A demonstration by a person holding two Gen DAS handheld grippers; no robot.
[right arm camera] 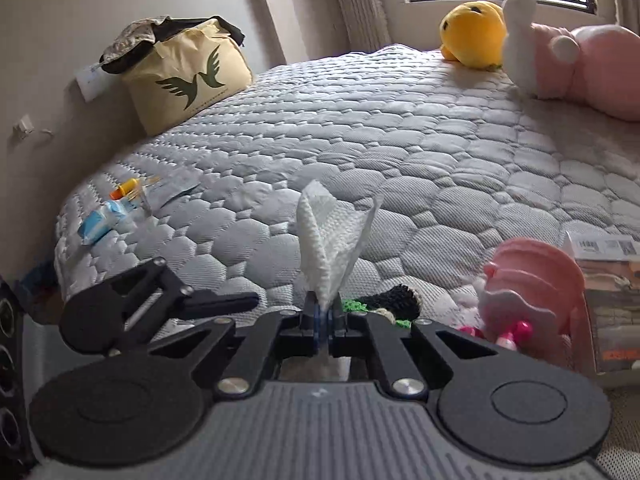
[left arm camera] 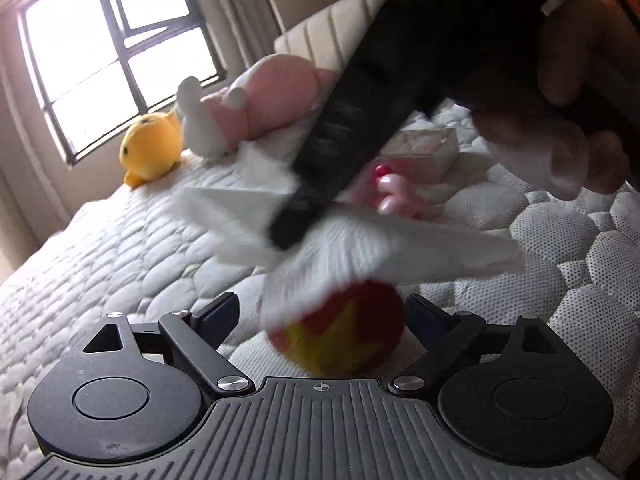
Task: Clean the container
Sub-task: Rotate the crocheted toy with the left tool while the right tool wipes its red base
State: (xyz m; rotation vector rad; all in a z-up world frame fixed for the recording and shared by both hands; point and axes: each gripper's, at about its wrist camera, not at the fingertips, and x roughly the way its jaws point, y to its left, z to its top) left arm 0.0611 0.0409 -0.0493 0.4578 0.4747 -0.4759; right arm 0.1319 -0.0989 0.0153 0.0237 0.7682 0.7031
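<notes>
The right gripper (right arm camera: pixel 325 316) is pinching a white tissue (right arm camera: pixel 332 236) above the red-yellow container (left arm camera: pixel 340 336), which the left gripper (left arm camera: pixel 320 316) is loosely bracketing; wiping seems underway, and firmer contact is needed next.

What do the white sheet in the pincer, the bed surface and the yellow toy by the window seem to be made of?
The white sheet looks like embossed paper towel: a dimpled, matte surface with soft folds, pinched in the right gripper. The mattress looks like quilted knit fabric, grey-white, with stitched puffy cells. The yellow toy looks like plush, fuzzy and rounded.
</notes>
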